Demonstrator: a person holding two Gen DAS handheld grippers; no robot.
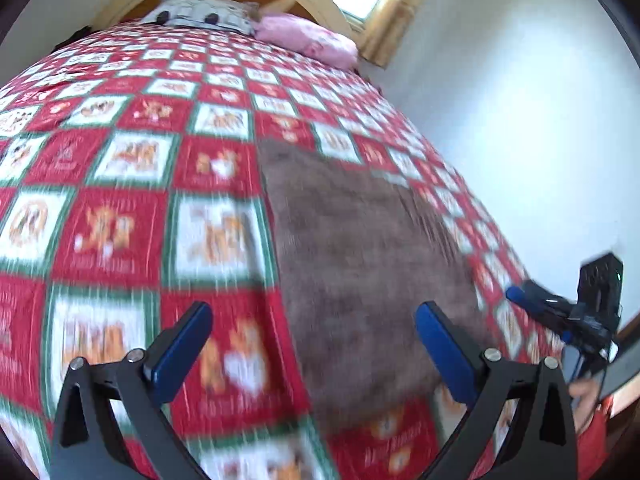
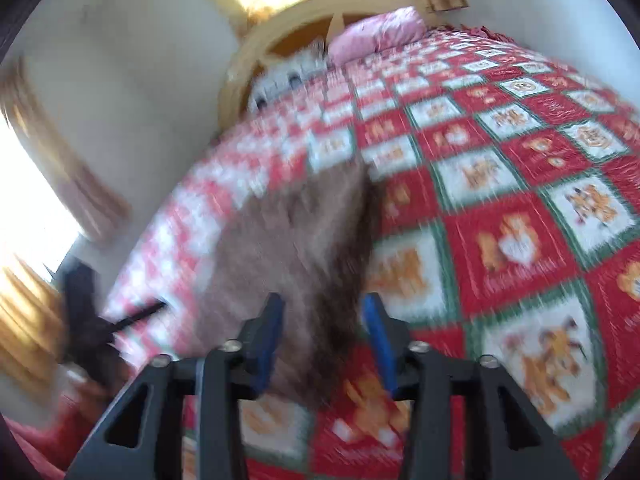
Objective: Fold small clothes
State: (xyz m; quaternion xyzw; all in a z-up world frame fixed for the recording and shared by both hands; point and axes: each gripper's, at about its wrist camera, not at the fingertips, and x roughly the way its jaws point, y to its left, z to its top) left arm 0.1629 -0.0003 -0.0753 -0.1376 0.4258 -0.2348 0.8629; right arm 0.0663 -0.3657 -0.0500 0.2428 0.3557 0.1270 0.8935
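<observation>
**Fold laid down, both grippers clear of the cloth**

Cloth first: the brown fuzzy rectangular garment (image 1: 360, 264) lies flat on the red, white and green checked bedspread (image 1: 120, 208), filling the centre to lower right of the left wrist view and running from the middle down to the lower centre of the right wrist view. Both views are smeared with motion, so I cannot make out its edges or how many layers it has.

My left gripper (image 1: 314, 344) has its blue-padded fingers spread wide with nothing between them; one pad sits over bedspread, the other over the garment's near edge, and I cannot tell whether it touches. My right gripper (image 2: 322, 340) is parted too, its pads either side of a dark strip of the garment but not pressing on it as far as I can see. That same gripper shows at the far right of the left wrist view, held off the bed's edge.

I judge that one fold has been set down and released. The next move calls for steadying both hands until the picture clears, picking out a free edge or corner, closing on it, and carrying it across for the next fold. The fleecy pile looks thick, so a shallow pinch may slip.
</observation>
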